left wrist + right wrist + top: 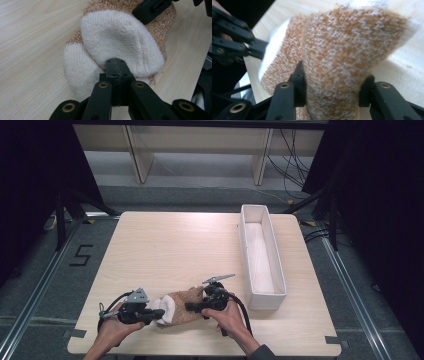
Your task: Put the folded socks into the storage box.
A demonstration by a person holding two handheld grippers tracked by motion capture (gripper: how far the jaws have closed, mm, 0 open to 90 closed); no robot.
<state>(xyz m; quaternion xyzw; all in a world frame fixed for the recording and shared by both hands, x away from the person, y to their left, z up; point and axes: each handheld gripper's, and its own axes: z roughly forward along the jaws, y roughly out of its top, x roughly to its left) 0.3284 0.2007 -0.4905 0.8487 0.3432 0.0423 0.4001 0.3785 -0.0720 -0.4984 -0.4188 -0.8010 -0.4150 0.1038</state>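
Note:
A brown-and-white knitted sock (181,304) lies near the table's front edge. My left gripper (156,315) comes at its white end from the left. In the left gripper view the jaws (115,65) are pressed together, pinching the white knit (120,37). My right gripper (192,307) meets the brown part from the right. In the right gripper view its jaws (332,92) sit on either side of a raised fold of the brown knit (342,45), clamped on it. The left gripper (258,48) also shows at the white end there.
A long white open box (274,245) stands along the right side of the light wooden table (170,245), close to the right hand. Both hands are at the front edge. Dark floor, cables and a frame lie beyond the table.

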